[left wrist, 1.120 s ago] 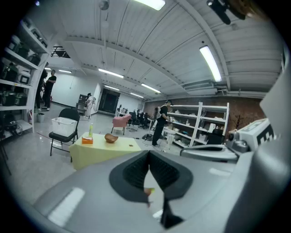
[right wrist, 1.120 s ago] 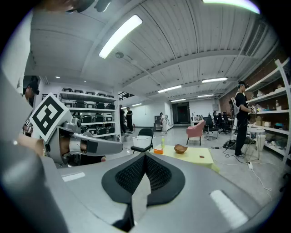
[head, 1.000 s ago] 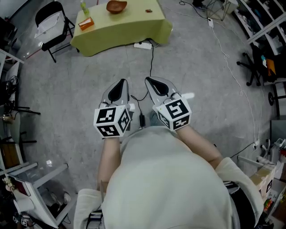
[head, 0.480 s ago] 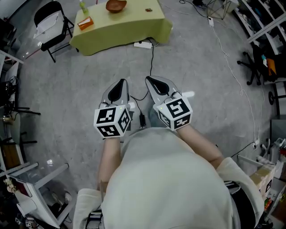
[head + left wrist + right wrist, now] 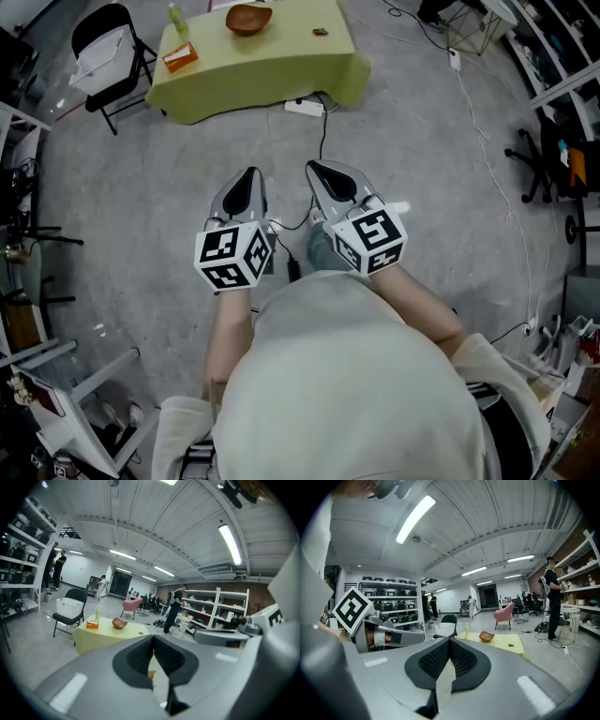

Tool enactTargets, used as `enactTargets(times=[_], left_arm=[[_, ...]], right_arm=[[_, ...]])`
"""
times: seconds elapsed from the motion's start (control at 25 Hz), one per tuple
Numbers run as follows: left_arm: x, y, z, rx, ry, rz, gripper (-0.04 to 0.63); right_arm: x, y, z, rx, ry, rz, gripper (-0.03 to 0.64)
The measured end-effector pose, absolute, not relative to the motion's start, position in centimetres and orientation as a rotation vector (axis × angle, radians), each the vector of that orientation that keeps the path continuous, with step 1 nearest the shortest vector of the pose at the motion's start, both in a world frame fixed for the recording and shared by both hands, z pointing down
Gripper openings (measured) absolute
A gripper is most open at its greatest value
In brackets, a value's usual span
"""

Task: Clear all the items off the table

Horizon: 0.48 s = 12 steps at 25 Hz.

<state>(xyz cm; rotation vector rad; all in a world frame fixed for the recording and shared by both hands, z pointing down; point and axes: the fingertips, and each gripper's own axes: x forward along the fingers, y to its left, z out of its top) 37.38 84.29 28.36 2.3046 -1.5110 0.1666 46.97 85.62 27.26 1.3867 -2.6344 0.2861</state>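
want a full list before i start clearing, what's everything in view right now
table: 1, yellow-green cloth, ahead across the floor
wooden bowl: 1, brown, table's far edge
box: 1, orange, table's left side
bottle: 1, yellow-green, table's far left corner
small item: 1, brown, table's right side, too small to name
folding chair: 1, black, left of table
basket: 1, white, on the chair seat
power strip: 1, white, floor at table's near side
armchair: 1, pink, beyond the table
office chair: 1, black, floor at far right
standing person: 1, dark clothes, by white shelving
left gripper: 1, grey, shut, empty, before the torso
right gripper: 1, grey, shut, empty, beside the left
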Motion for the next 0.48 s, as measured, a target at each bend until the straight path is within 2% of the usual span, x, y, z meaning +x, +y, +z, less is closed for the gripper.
enactTargets(times=[0.48], left_arm=[[41.1, 73.0, 27.4, 2.221, -1.612, 0.148, 0.011]], right_arm=[[50.2, 74.0, 26.5, 1.233, -2.675, 0.263, -0.002]])
